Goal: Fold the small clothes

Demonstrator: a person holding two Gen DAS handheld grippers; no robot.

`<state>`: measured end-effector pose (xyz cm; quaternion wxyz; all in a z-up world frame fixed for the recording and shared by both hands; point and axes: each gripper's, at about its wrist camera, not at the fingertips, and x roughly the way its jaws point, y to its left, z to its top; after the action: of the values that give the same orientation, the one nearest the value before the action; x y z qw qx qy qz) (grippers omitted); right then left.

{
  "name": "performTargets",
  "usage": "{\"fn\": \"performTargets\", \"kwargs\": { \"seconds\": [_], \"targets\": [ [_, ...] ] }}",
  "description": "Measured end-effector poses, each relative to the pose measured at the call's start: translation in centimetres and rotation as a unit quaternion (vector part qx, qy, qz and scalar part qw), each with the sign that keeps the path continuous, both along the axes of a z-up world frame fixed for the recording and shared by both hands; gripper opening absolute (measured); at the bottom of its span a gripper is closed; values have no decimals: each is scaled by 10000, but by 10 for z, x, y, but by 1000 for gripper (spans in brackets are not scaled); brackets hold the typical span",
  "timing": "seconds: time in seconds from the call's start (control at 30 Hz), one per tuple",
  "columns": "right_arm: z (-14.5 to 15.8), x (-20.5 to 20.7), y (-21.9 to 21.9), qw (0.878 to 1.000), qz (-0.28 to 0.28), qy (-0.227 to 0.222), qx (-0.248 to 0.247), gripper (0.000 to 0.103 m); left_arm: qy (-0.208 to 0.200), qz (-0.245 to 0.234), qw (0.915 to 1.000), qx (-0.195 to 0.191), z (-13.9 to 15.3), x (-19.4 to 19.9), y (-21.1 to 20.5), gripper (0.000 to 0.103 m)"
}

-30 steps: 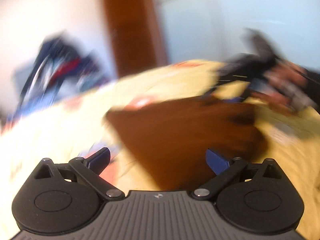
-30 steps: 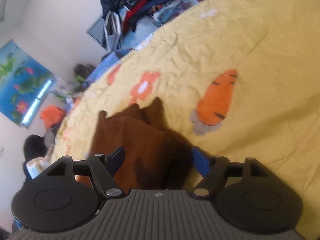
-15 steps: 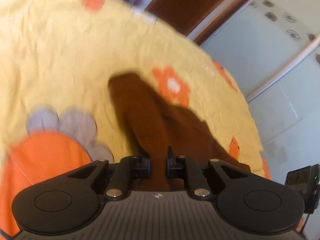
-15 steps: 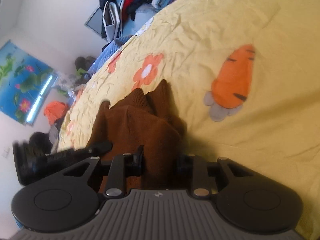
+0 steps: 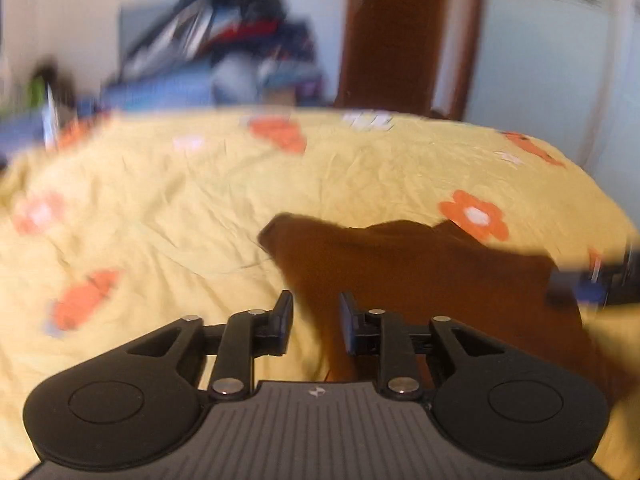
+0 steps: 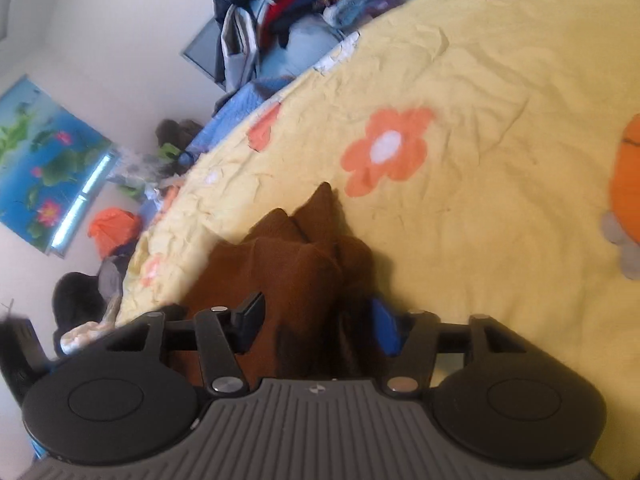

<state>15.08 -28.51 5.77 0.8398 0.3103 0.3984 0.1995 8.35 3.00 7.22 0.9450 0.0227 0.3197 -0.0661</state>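
A small brown knitted garment (image 5: pixel 420 272) lies bunched on a yellow bedspread (image 5: pixel 200 200) printed with orange flowers. My left gripper (image 5: pixel 316 320) sits at its near left edge. Its jaws are opening, and a flap of the brown cloth runs loosely between them. In the right wrist view the same garment (image 6: pixel 296 256) rises in folds on the bedspread (image 6: pixel 480 200). My right gripper (image 6: pixel 318 320) straddles it with its jaws opening, the cloth between the fingers but not pinched. The left view is motion-blurred.
A heap of dark, red and blue clothes (image 6: pixel 288 0) sits past the bed's far edge, blurred in the left view (image 5: pixel 224 40). A brown door (image 5: pixel 400 32) stands behind. A blue lotus poster (image 6: pixel 44 168) and an orange bag (image 6: pixel 112 228) are at the left.
Half a second ago both grippers were pinched on the brown cloth; now both pairs of jaws have parted. The left camera has swung round, and the right has moved further over the bed.
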Motion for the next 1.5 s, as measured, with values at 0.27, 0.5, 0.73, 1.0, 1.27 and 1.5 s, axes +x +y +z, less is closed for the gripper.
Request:
{"fn": "performTargets", "kwargs": {
  "seconds": [0.27, 0.5, 0.73, 1.0, 1.27, 1.5],
  "targets": [
    [62, -68, 7, 9914, 902, -754, -573, 64, -1225, -1848, 9554, 1952, -34, -128, -68, 90],
    [46, -71, 63, 9723, 1668, -543, -1547, 35, -734, -1423, 9736, 1629, -43, -90, -61, 25],
    [44, -97, 36, 9781, 1527, -536, -1309, 14, -554, -1391, 9753, 1626, -48, -102, -39, 17],
    [29, -100, 15, 9874, 1259, -297, -916, 62, -667, -1581, 9770, 1266, -31, -124, -26, 51],
    [42, -21, 5, 9975, 315, -86, -620, 65, -1039, -1504, 9794, 855, -20, -111, -38, 92],
    [32, 5, 33, 9863, 868, -353, -1358, 15, -128, -1939, 9796, 504, -49, -88, -60, 92]
  ]
}}
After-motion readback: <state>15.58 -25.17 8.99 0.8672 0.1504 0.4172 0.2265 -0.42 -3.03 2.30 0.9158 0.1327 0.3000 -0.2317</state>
